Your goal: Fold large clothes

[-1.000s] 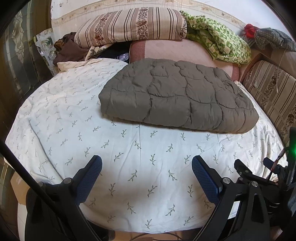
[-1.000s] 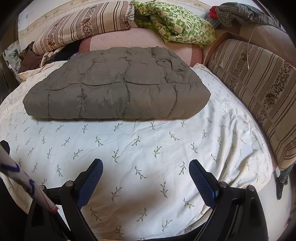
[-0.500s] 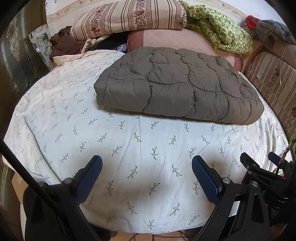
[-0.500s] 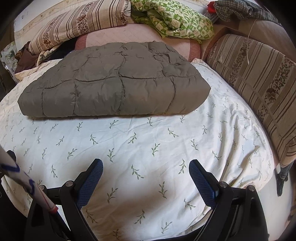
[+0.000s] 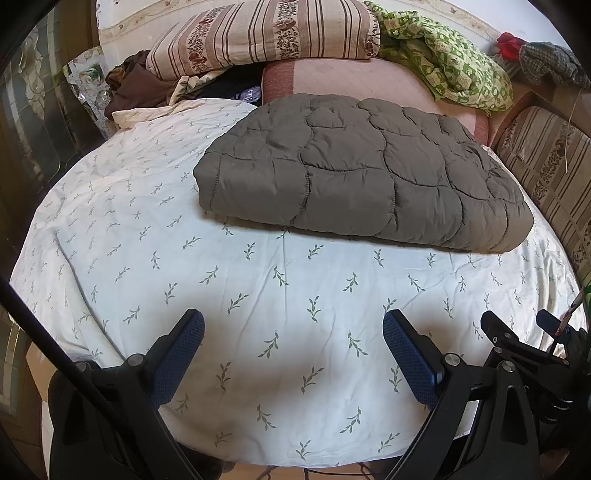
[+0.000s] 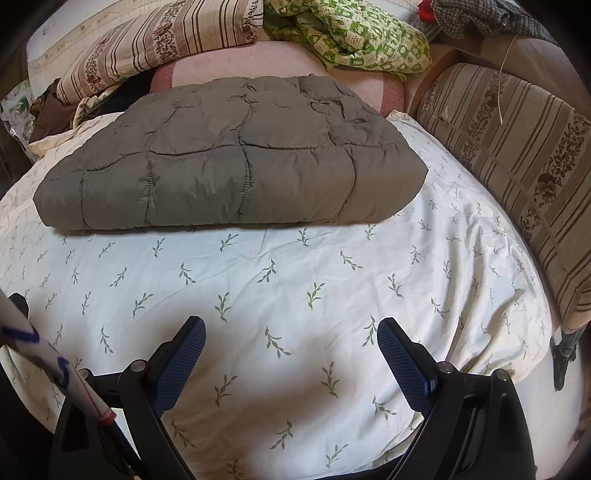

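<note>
A grey-brown quilted padded garment (image 5: 354, 173) lies folded into a thick flat rectangle on the far half of the bed; it also shows in the right wrist view (image 6: 229, 162). My left gripper (image 5: 293, 328) is open and empty, hovering over the white leaf-print sheet (image 5: 184, 266) near the bed's front edge, well short of the garment. My right gripper (image 6: 291, 334) is also open and empty over the sheet (image 6: 332, 277), short of the garment. The right gripper's black body shows at the left wrist view's lower right (image 5: 517, 354).
A striped pillow (image 5: 266, 33), a pink cushion (image 5: 351, 77), a green patterned blanket (image 5: 447, 62) and dark clothes (image 5: 136, 85) are piled behind the garment. A striped cushion (image 6: 517, 147) lines the bed's right side. The bed's front edge lies just under the grippers.
Both grippers have moved slightly forward and lower toward the folded garment, which looks larger now. Both stayed open. The garment has not moved.
</note>
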